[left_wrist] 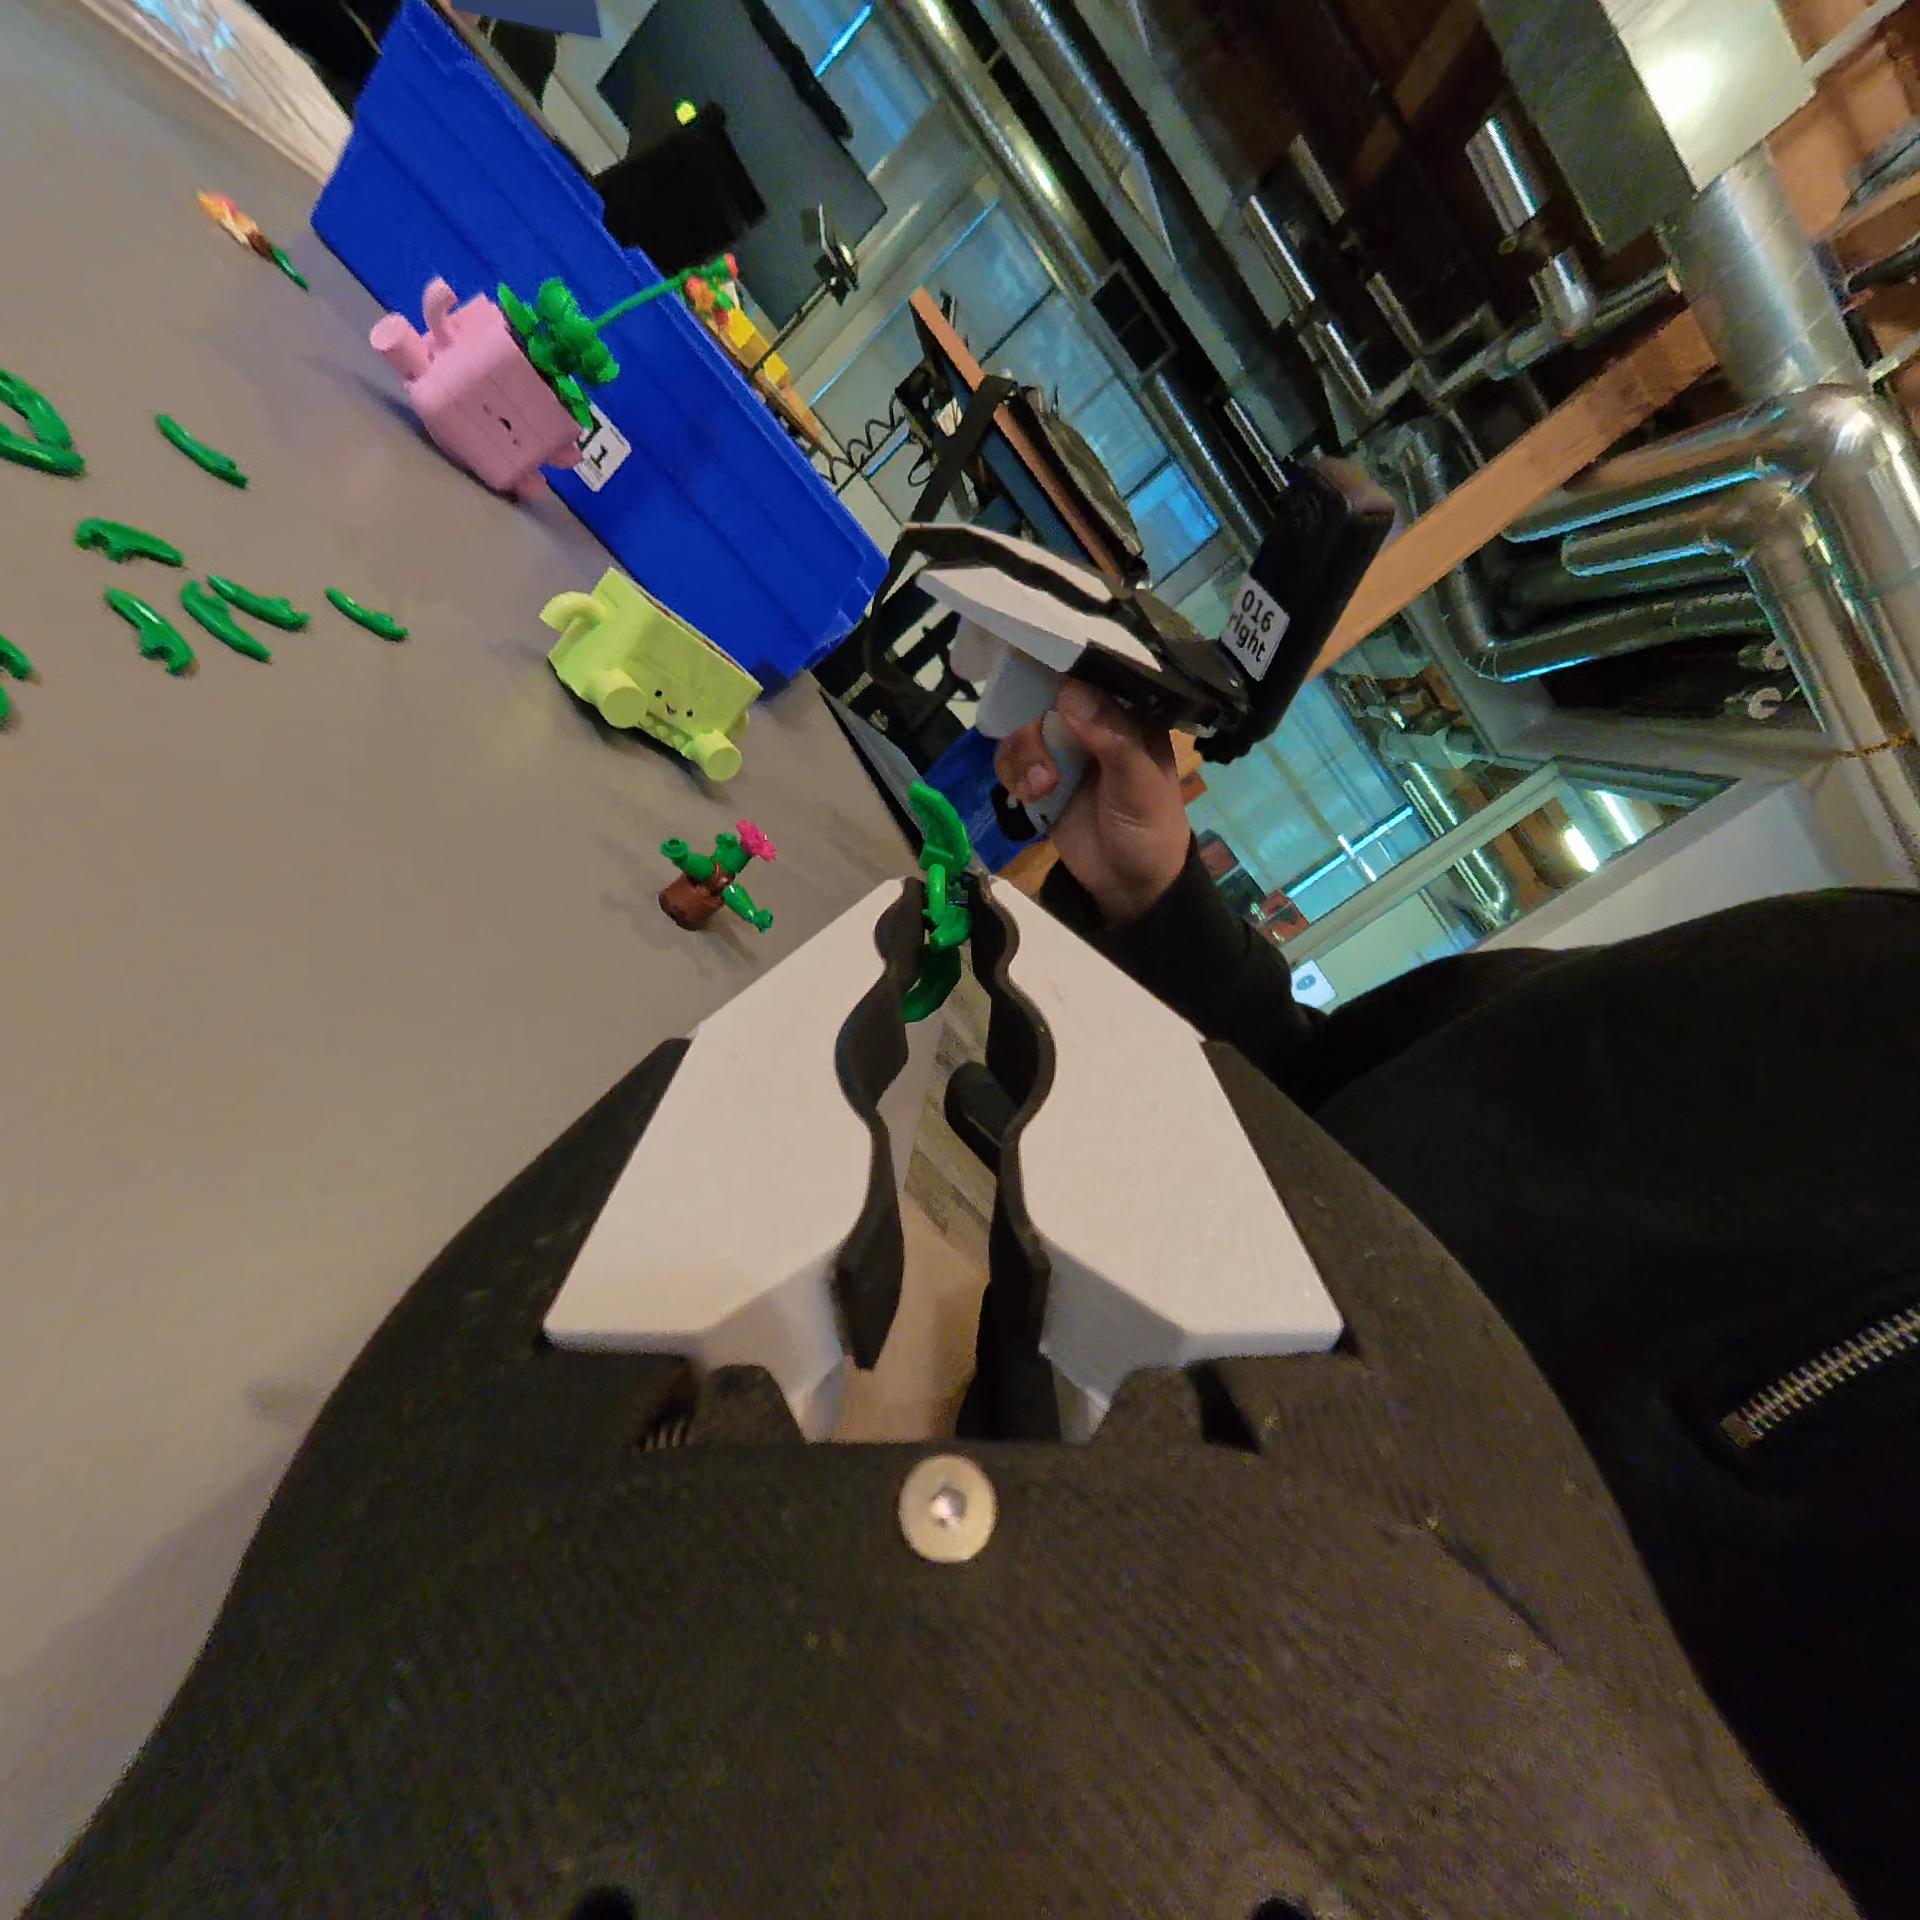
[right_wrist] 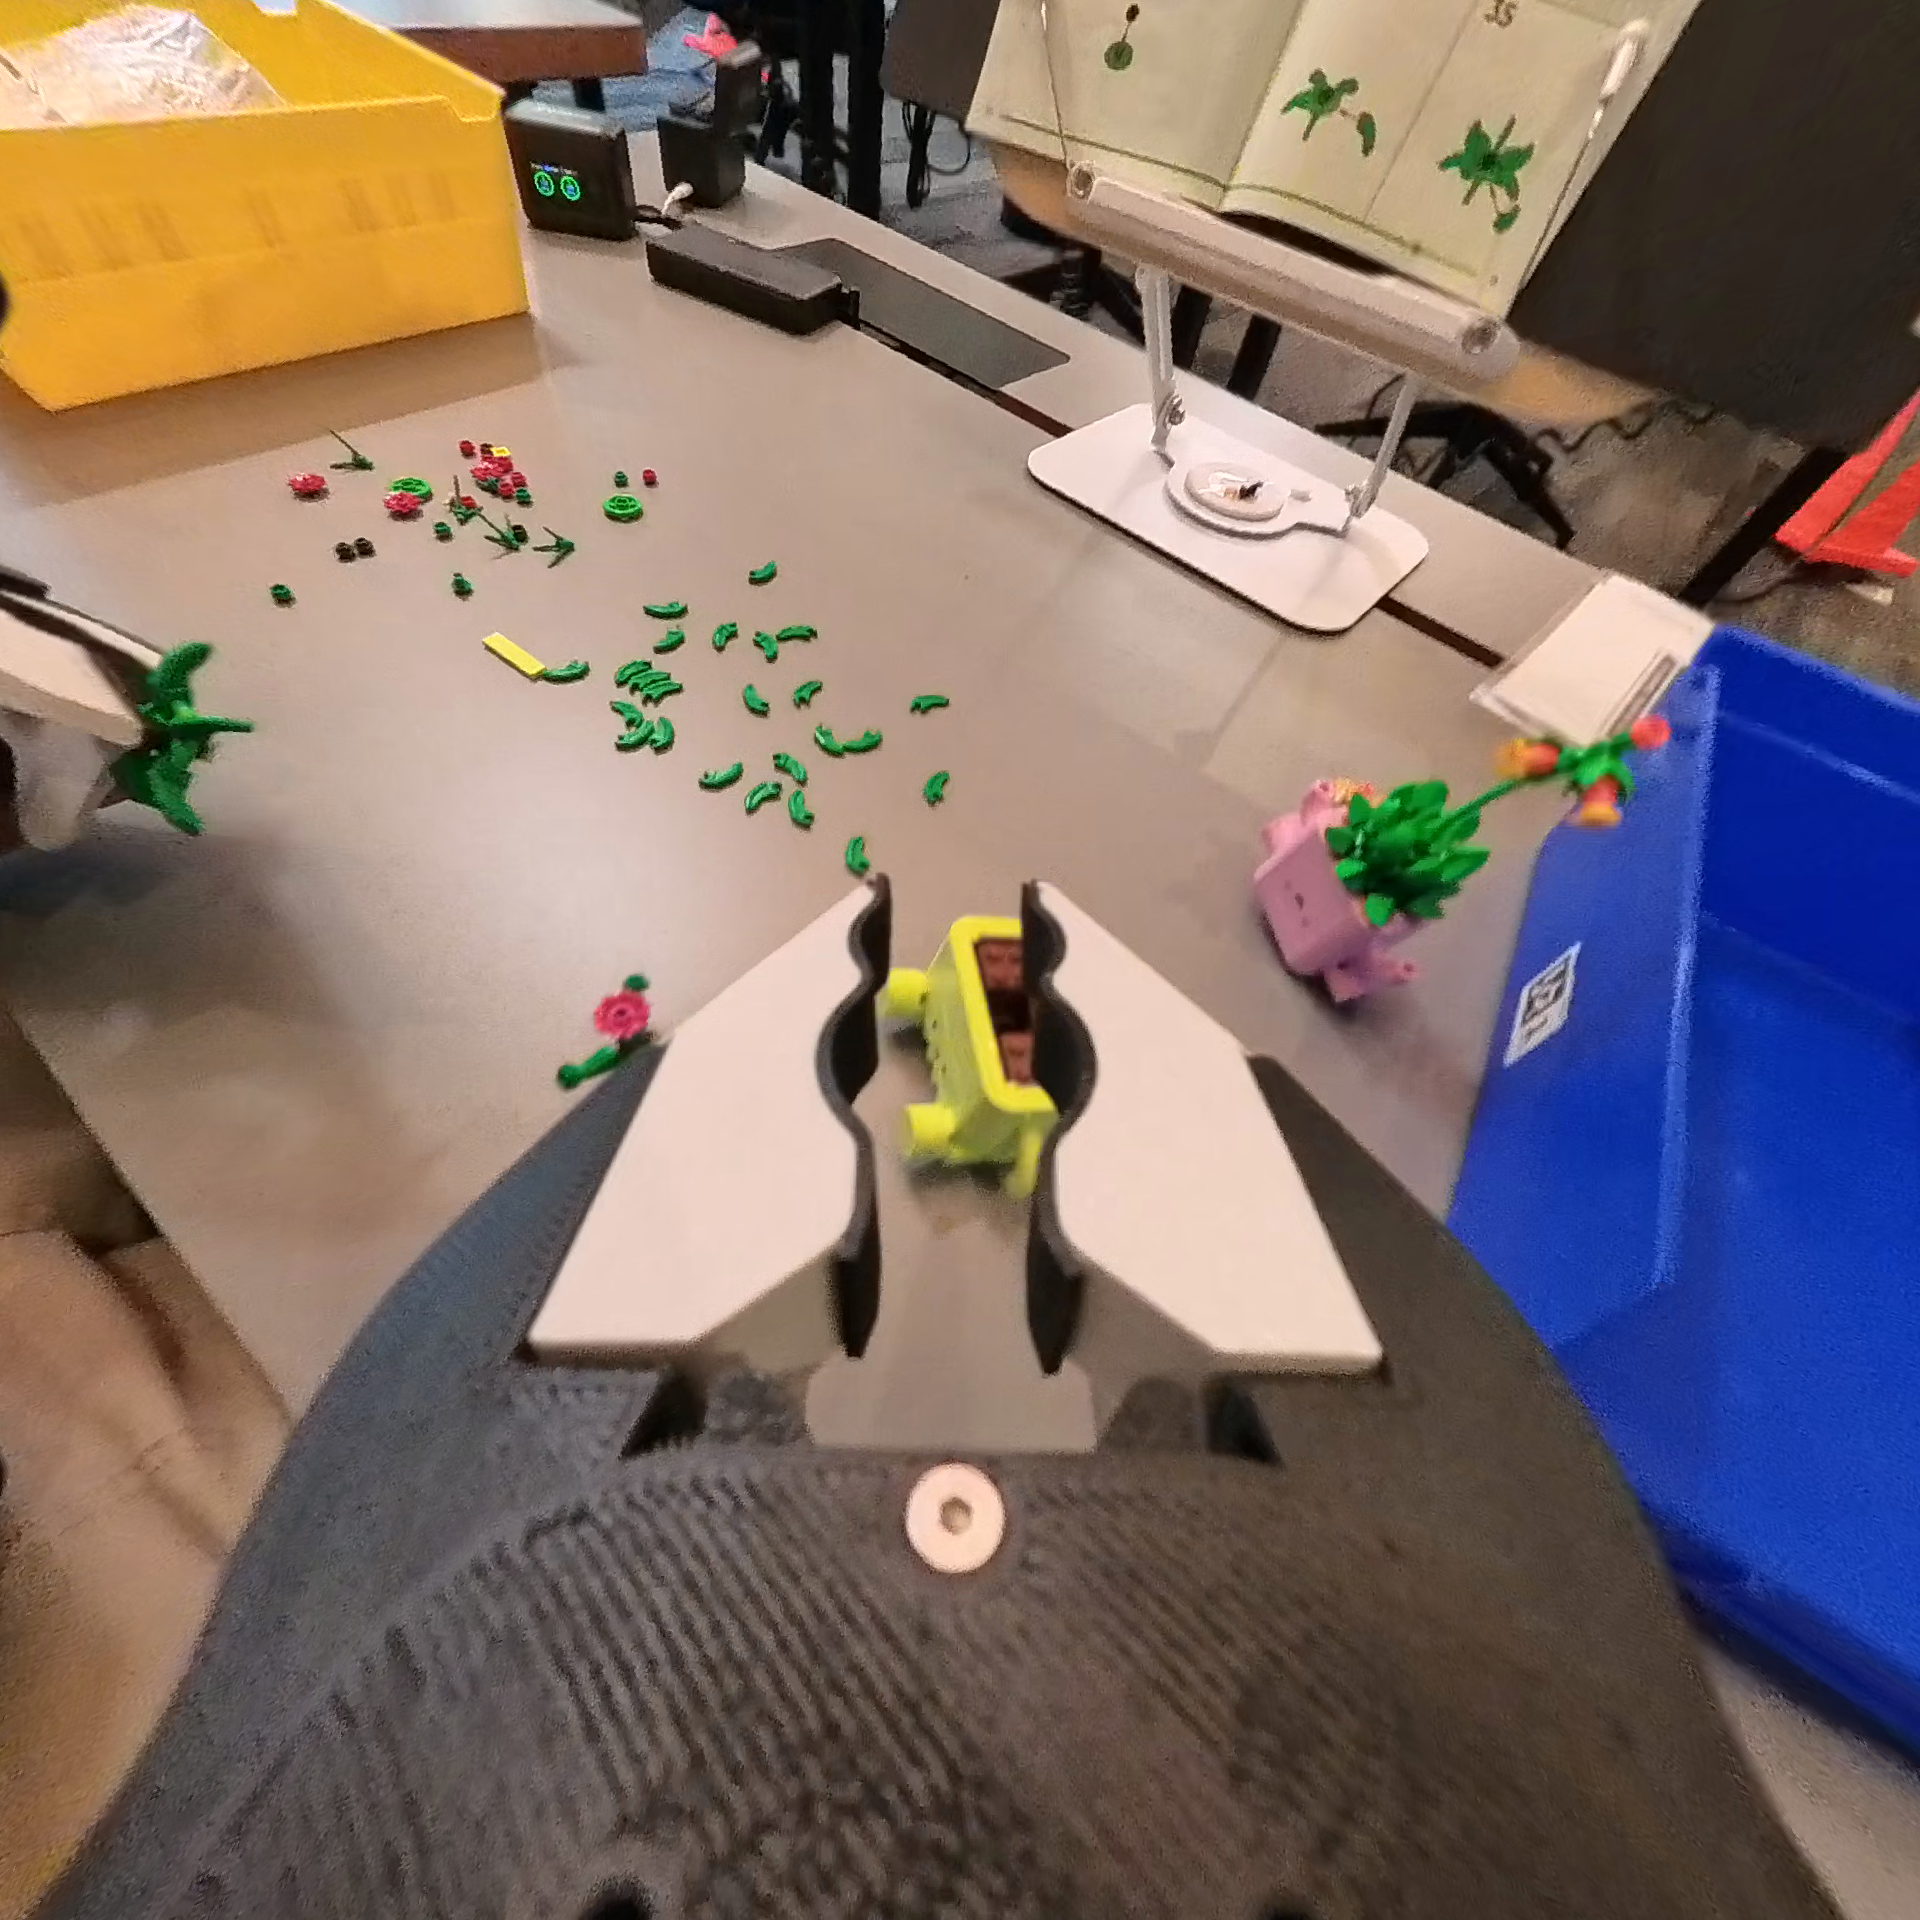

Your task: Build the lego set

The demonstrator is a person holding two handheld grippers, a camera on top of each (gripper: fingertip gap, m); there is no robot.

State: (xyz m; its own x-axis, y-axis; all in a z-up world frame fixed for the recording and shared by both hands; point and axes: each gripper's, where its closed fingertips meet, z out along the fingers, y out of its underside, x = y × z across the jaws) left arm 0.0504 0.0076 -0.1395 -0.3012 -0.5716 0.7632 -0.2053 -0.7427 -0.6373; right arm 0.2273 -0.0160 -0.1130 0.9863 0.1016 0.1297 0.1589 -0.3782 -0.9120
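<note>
My left gripper [left_wrist: 951,891] is shut on a green leaf cluster [left_wrist: 940,909] and holds it up in the air off the table's edge; it also shows at the left edge of the right wrist view [right_wrist: 125,727] with the cluster [right_wrist: 177,738]. My right gripper [right_wrist: 956,896] is open and empty, hovering above a lime-green pot [right_wrist: 971,1049] that shows through the gap between its fingers. In the left wrist view the right gripper [left_wrist: 914,561] is held by a hand, high above the lime-green pot [left_wrist: 655,675]. Several loose green leaves [right_wrist: 748,707] lie scattered on the table.
A pink pot with a leafy flowering plant [right_wrist: 1340,883] lies beside a blue bin [right_wrist: 1714,1091]. A small brown pot with a pink flower [left_wrist: 717,878] stands near the table's edge. A yellow bin [right_wrist: 260,229], small flower pieces [right_wrist: 488,488] and an instruction booklet on a stand [right_wrist: 1299,135] are farther back. The left gripper's tips are roughly 20 centimeters from the right gripper's.
</note>
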